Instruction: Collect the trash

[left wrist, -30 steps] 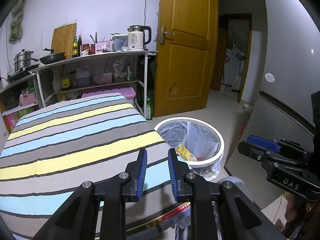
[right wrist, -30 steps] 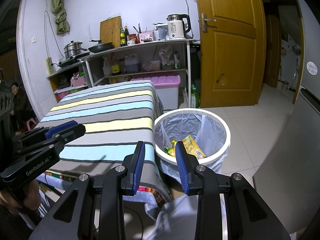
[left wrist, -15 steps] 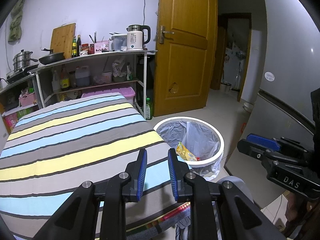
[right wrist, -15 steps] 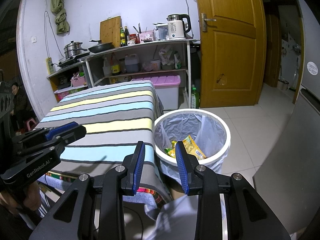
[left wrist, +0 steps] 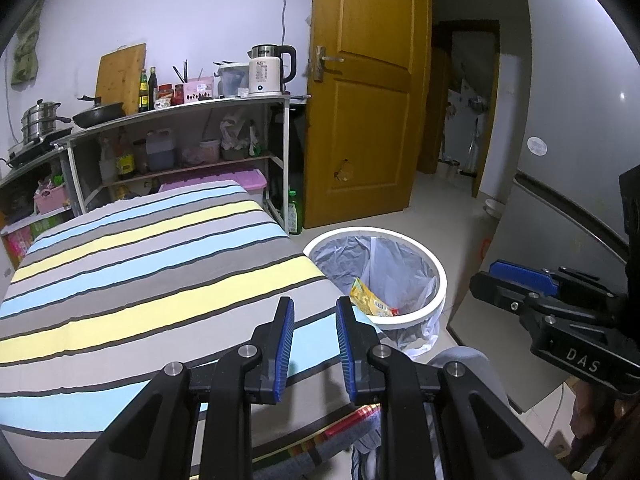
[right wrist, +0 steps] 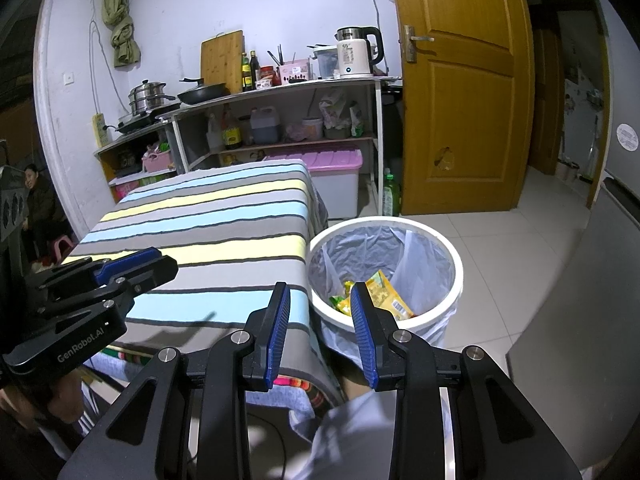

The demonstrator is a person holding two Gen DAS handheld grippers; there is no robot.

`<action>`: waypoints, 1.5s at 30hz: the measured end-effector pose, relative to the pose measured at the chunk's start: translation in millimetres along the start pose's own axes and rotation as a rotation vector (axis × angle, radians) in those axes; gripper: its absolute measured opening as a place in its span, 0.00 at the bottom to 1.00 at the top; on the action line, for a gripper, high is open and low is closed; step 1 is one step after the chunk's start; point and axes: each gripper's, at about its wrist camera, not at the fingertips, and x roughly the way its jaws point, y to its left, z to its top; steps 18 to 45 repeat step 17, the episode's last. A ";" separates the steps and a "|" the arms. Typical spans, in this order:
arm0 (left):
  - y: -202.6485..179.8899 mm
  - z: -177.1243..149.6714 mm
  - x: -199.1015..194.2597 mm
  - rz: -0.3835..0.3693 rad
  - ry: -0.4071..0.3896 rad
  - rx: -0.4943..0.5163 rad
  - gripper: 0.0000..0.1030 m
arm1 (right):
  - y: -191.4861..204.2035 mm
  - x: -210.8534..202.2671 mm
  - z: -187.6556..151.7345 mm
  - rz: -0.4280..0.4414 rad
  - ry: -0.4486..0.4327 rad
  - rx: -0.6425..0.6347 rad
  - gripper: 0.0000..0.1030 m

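Almost nothing moves since second ago: both tools hold same pose over striped counter (left wrist: 140, 280). Left tool (left wrist: 314, 308) and right tool (right wrist: 320, 294) released, empty. Trash wrappers (right wrist: 384, 294) already lie inside white bin (right wrist: 452, 256). Counter shows no trash; collecting looks finished.
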 end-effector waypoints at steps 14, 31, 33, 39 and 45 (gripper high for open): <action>-1.7 -2.0 4.4 -0.005 -0.004 -0.004 0.20 | 1.4 2.9 0.5 0.007 -0.001 -0.004 0.32; -2.3 -1.7 4.8 -0.006 -0.004 -0.005 0.20 | 1.3 2.9 0.5 0.007 -0.001 -0.004 0.32; -2.3 -1.7 4.8 -0.006 -0.004 -0.005 0.20 | 1.3 2.9 0.5 0.007 -0.001 -0.004 0.32; -2.3 -1.7 4.8 -0.006 -0.004 -0.005 0.20 | 1.3 2.9 0.5 0.007 -0.001 -0.004 0.32; -2.3 -1.7 4.8 -0.006 -0.004 -0.005 0.20 | 1.3 2.9 0.5 0.007 -0.001 -0.004 0.32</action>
